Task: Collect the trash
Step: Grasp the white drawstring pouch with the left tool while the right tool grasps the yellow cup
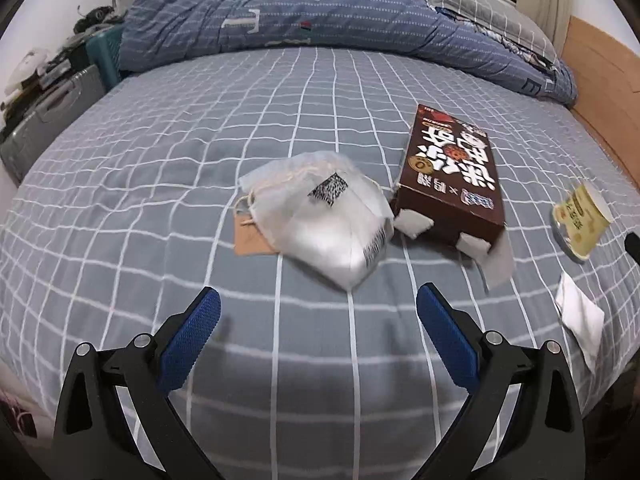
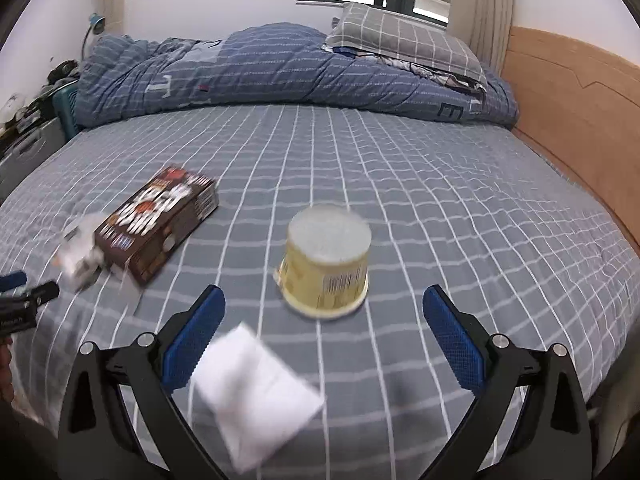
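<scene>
A white cloth pouch point(image 1: 320, 220) with a barcode label and a brown tag lies on the checked bed sheet point(image 1: 160, 200), just beyond my open left gripper point(image 1: 318, 310). A brown snack box point(image 1: 452, 172) lies beside it on the right. In the right wrist view a yellow cup point(image 2: 326, 258) stands upside down just ahead of my open right gripper point(image 2: 324, 308). A white paper piece point(image 2: 252, 392) lies between the right gripper's fingers, nearer the left one. The box point(image 2: 156, 220) and the pouch point(image 2: 80, 252) show at the left there.
A rumpled blue quilt point(image 2: 260, 68) and a grey checked pillow point(image 2: 404, 40) lie at the far end of the bed. A wooden headboard point(image 2: 568, 108) runs along the right. A cluttered grey case point(image 1: 48, 120) and a teal stool point(image 1: 104, 56) stand at the left.
</scene>
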Motion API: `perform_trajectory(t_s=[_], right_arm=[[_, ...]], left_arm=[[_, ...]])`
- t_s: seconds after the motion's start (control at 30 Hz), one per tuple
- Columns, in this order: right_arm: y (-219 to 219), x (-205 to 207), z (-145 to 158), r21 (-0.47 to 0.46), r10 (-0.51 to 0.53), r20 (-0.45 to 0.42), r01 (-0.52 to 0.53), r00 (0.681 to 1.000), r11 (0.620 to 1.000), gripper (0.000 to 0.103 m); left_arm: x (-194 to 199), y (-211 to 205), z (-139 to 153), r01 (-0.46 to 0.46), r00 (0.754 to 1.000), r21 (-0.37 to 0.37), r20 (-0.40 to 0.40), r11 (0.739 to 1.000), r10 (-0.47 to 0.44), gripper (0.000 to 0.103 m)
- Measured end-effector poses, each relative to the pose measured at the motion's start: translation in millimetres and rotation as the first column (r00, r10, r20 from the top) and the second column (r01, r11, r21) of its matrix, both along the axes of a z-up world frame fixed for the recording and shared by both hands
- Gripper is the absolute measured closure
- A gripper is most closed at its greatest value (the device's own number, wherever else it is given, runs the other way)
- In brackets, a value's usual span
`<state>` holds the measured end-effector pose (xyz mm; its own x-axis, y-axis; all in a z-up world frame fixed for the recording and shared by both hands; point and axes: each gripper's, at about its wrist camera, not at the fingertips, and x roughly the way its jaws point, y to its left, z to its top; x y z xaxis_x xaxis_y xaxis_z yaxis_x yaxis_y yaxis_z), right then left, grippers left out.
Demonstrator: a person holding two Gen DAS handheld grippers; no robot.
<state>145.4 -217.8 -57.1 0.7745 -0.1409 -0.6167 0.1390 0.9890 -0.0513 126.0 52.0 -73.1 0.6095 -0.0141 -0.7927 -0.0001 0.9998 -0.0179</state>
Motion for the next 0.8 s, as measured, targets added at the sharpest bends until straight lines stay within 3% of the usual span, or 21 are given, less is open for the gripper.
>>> perform_trajectory(t_s=[0.3,0.63,0.8], right_arm=[[-9.9,49.7,-14.6,0.017,-0.024,-0.025,0.024,0.999,1.000,0.008],[-14.4,74.0,-30.0,0.027,-0.034,-0.045,0.035,0.998,0.999,0.008],[-18.2,80.9,-39.4,0.075,-0.020,-0.066,0.025,0.998,0.997,0.017]], left_arm=[[44.3,-0.8,-12.7,0.021,0.999,-0.009,-0.029,1.000,-0.021,0.007],[74.9,-0.3,-23.6,0.043,0.998,-0.010,-0.048,0.999,-0.043,0.008],[78.9,1.1,-28.8,0.057,0.997,-0.001,-0.049,0.998,-0.057,0.015]])
